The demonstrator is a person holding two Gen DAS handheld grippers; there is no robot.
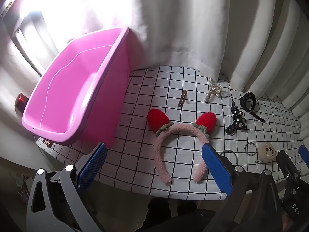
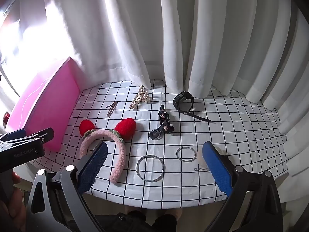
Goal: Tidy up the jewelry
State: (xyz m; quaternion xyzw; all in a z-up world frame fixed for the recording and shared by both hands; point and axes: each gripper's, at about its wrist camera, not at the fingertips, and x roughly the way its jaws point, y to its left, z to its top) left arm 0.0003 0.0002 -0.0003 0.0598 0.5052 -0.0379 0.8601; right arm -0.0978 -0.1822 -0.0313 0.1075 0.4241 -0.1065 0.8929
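Note:
A pink fluffy headband with two red strawberries lies on the checked cloth. My left gripper is open just above its near end, jaws wide on either side of it. My right gripper is open above two silver rings. An empty pink bin stands at the left. Farther back lie a brown hair clip, a pearl claw clip, a black bow clip and a black watch.
The white checked tablecloth covers a small table with white curtains close behind. A cream smiley ball sits at the right, partly hidden behind my right finger. A red object sits behind the bin.

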